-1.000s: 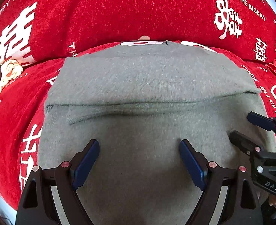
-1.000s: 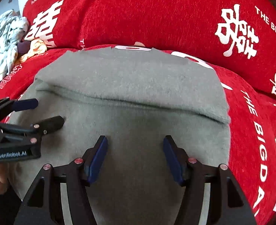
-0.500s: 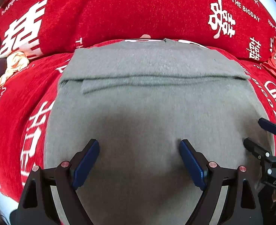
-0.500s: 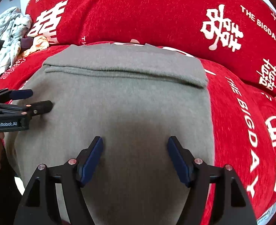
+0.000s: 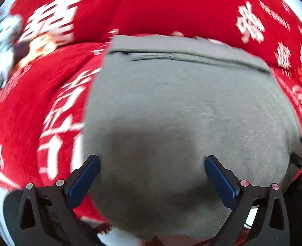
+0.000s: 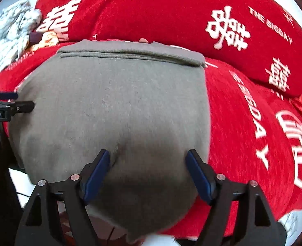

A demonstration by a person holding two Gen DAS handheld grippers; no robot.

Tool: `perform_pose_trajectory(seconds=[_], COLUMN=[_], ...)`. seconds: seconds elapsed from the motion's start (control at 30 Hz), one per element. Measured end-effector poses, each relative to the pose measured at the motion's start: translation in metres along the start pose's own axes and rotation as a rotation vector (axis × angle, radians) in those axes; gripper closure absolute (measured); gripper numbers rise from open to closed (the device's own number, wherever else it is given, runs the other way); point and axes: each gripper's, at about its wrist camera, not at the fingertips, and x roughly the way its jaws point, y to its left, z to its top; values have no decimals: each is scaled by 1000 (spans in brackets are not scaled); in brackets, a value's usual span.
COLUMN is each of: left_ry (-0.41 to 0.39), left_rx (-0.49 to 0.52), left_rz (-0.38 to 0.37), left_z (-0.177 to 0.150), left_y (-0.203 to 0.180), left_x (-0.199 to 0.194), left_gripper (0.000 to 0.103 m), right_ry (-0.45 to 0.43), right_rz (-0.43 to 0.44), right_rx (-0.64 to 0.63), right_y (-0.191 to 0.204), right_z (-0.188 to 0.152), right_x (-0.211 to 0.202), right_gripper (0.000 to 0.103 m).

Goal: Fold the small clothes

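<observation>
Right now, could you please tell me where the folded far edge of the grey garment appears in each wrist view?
Left wrist view: the folded edge of the grey garment runs across the upper middle, sloping down to the right.
Right wrist view: the folded edge lies upper left of centre, nearly level.
Shared landmark: the red printed cover rising just behind the fold.

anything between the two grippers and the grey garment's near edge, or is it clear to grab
Nothing visible stands in the way. The left gripper and right gripper are both open, their jaws having just widened with no cloth pinched, directly above the grey garment, which lies flat on the red blanket. The crumpled clothes lie far off.
</observation>
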Motion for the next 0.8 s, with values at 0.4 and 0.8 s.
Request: perform_pose_trajectory(seconds=[0.4, 0.8], left_ry=[84, -8], left_rx=[-208, -71], left_rz=[-160, -204], left_z=[-27, -21], left_y=[48, 14], left_x=[10, -7], left_gripper=[1, 49], right_ry=[5, -10], right_rz=[132, 296], right_rx=[207, 212], right_y=[-44, -44], right_z=[-32, -36], right_x=[-5, -2], right_gripper=[24, 53])
